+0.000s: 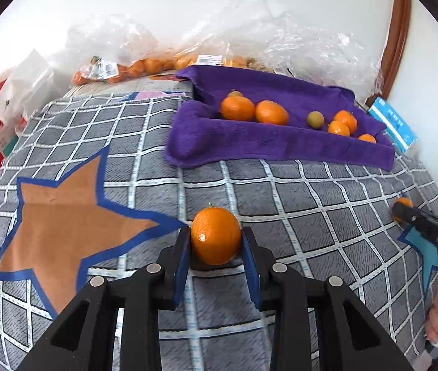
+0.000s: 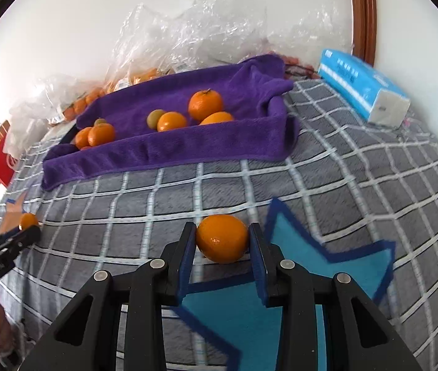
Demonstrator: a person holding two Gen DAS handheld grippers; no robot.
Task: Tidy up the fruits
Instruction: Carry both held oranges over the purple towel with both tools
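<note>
**Two oranges gripped, tray ahead**

Each orange (image 1: 215, 236) (image 2: 222, 238) sits clamped in its claw, left claw (image 1: 215, 241) and right claw (image 2: 222, 242), above the checked cloth. Carry both level over the purple towel-lined tray (image 2: 169, 151), lower clear of the fruit (image 2: 205, 103) there, then release gently.

Your backdrop: plain white wall (image 1: 219, 6), brightly daylit. Brown curved wooden frame (image 2: 362, 15) against it at the right. Grey grid-checked cover (image 1: 280, 185) spreads over the surface, bearing an orange star (image 1: 73, 216) and a teal star (image 2: 311, 262).
</note>
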